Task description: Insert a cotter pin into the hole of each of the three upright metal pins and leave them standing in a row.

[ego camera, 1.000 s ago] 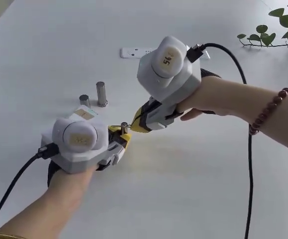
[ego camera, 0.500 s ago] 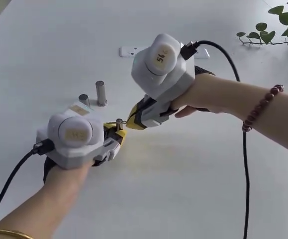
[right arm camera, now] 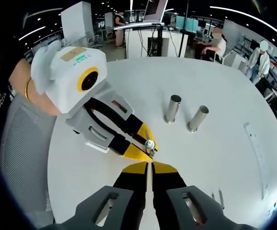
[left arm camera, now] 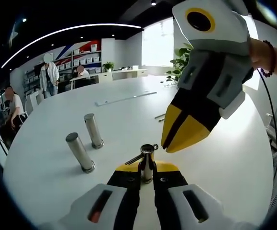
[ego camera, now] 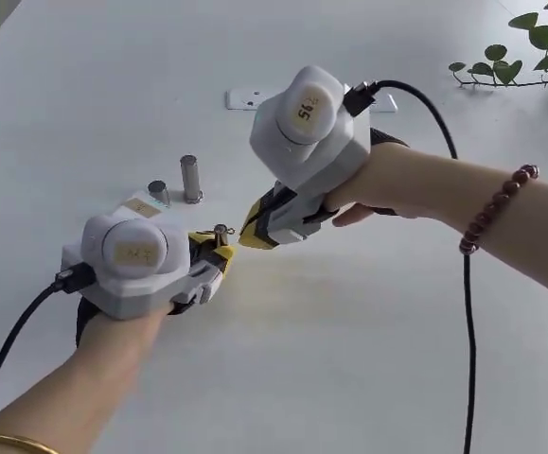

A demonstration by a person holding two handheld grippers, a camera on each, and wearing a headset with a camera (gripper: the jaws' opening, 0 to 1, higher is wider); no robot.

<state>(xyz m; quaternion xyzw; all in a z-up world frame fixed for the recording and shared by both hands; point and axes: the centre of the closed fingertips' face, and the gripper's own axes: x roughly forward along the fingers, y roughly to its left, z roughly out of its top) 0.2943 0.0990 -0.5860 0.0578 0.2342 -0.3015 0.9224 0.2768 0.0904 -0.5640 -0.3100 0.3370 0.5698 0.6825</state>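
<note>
My left gripper point(ego camera: 215, 253) is shut on a short metal pin point(ego camera: 221, 233), holding it upright above the white table point(ego camera: 368, 359). In the left gripper view a cotter pin point(left arm camera: 136, 156) sits through the hole near the top of the held pin point(left arm camera: 147, 163). My right gripper point(ego camera: 245, 237) is shut, its yellow tips point(left arm camera: 181, 139) just right of that pin and a little apart from it. Two more metal pins point(ego camera: 190, 178) point(ego camera: 158, 192) stand upright on the table behind the left gripper; the right gripper view has them at the upper right point(right arm camera: 172, 109) point(right arm camera: 197, 118).
A white power strip point(ego camera: 255, 97) lies at the table's far side, and plant leaves point(ego camera: 529, 47) reach in at the top right. The right gripper's black cable point(ego camera: 466, 303) trails down the right. Loose cotter pins point(left arm camera: 160, 116) lie farther out on the table.
Both grippers have drifted a little left and up. The right gripper's tips now stand slightly farther from the held pin's top than before.
</note>
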